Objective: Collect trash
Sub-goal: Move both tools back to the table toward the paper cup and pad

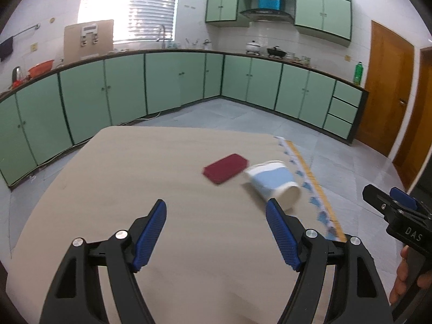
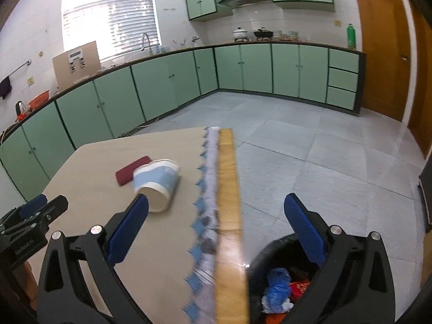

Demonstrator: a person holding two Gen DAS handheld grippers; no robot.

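A white and light-blue paper cup [image 1: 272, 181] lies on its side on the beige table [image 1: 135, 189], near the table's right edge. A flat dark-red item [image 1: 225, 168] rests just left of it. My left gripper [image 1: 216, 205] is open above the table with nothing between its fingers, and its right fingertip is close to the cup's mouth. In the right wrist view the cup [image 2: 158, 183] sits by the left fingertip of my open, empty right gripper [image 2: 216, 199], which hangs over the table edge. Below it stands a black trash bin [image 2: 259, 256].
The bin holds blue and red trash [image 2: 278, 286]. A patterned cloth trim [image 2: 208, 202] and a wooden strip [image 2: 228, 189] run along the table's edge. Green cabinets [image 1: 121, 89] line the far walls across a tiled floor [image 2: 310, 148]. A wooden door [image 1: 388, 86] is at the right.
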